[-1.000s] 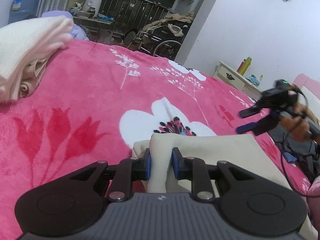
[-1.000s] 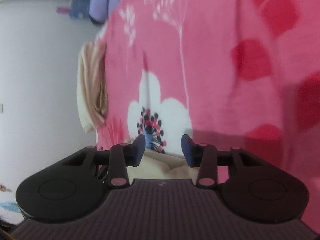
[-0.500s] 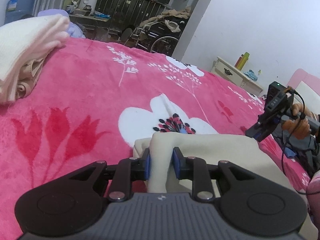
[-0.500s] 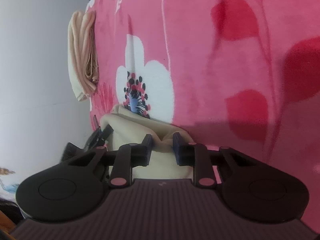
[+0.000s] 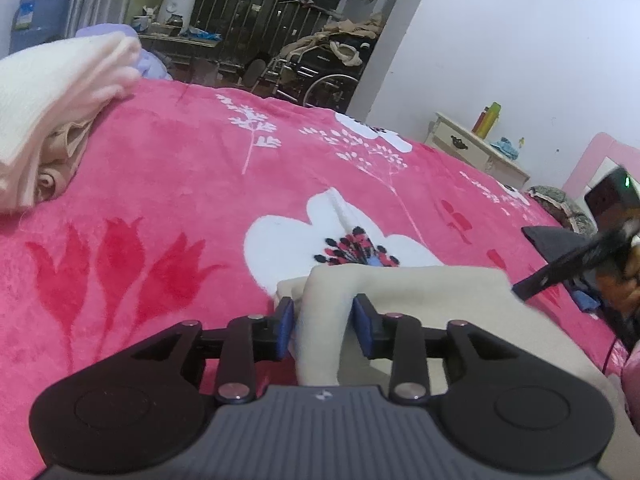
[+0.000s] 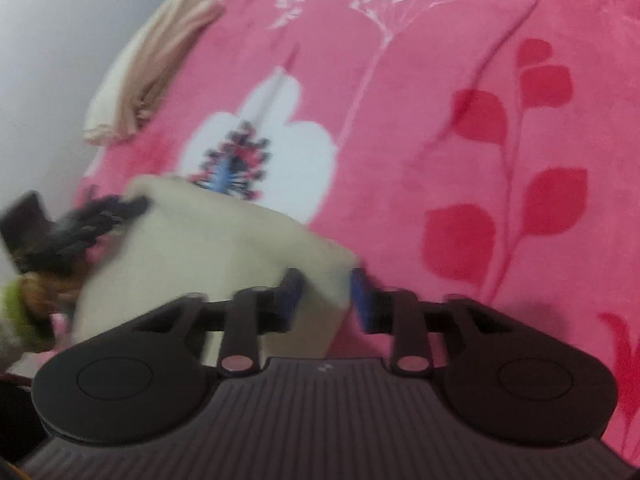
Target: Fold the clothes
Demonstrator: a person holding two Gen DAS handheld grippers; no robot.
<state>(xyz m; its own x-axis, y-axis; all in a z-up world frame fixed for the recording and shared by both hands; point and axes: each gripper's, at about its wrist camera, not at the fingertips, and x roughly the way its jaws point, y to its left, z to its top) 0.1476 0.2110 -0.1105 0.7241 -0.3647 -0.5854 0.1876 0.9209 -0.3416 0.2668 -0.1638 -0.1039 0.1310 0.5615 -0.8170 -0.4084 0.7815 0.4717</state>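
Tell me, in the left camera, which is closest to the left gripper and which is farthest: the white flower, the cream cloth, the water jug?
1. Cream cloth: pinched between the left gripper fingers.
2. White flower: printed on the blanket just beyond the cloth.
3. Water jug: far back, upper left, past the bed.

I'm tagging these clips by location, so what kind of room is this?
Most likely a bedroom in a home. The work surface is a bed covered by a pink floral blanket, a cream nightstand stands against the white wall, and folded clothes are stacked on the bed.
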